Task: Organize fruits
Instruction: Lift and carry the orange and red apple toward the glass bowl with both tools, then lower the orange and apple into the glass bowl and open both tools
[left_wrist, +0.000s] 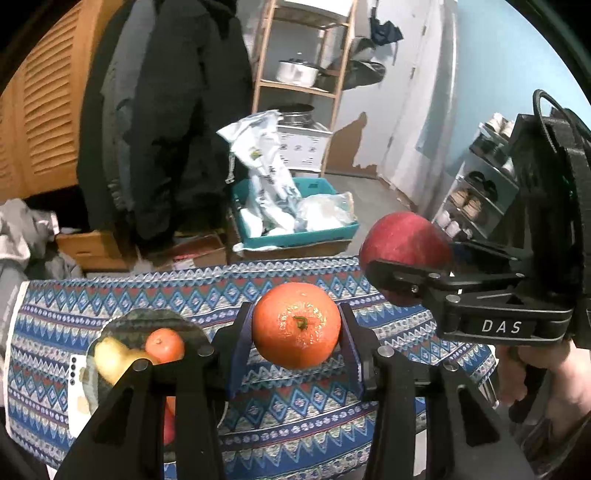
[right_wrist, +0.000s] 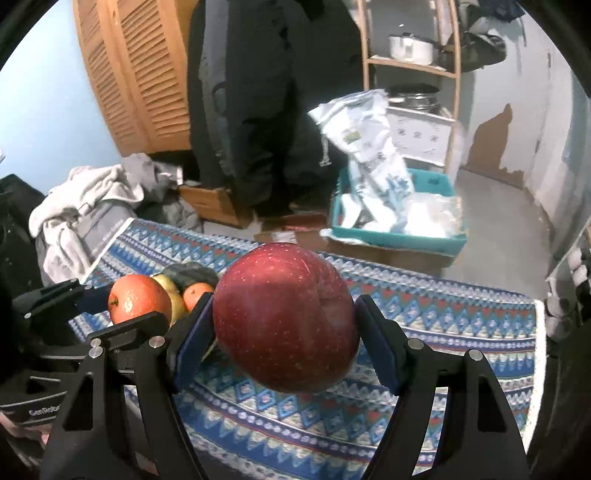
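Over the patterned tablecloth (left_wrist: 303, 417), both tools were loaded and in the air. The left gripper (left_wrist: 296, 328) had its jaws clamped on an orange (left_wrist: 296, 325), stem end facing the camera, well clear of the cloth. The right gripper (right_wrist: 284, 328) was clamped on a big red apple (right_wrist: 286, 317), blue pads pressed against either flank, also held above the table. From the left wrist view, that apple (left_wrist: 402, 254) rode up at the right with a bare hand (left_wrist: 546, 373) on the handle below it.

So where did the job stand? Down to the left sat a dark bowl (left_wrist: 122, 325) on the cloth, and it already held fruit: a yellow pear-like piece (left_wrist: 110, 358), a smaller orange (left_wrist: 165, 345), and something red lower down, mostly hidden behind the finger. The right wrist view showed the same bowl (right_wrist: 192, 273) beyond the left tool. Judging by that, part of the sorting was done, and these two pieces looked like the next to go in. No other loose fruit showed on the cloth, though much of it lay hidden.

Writing was there to read: "DAS" on the right tool's side (left_wrist: 500, 326), and "GenRobo", cut off at the edge, on the left tool's body (right_wrist: 44, 411). The print on the white bag (left_wrist: 266, 162) on the floor behind was too blurred to make out.
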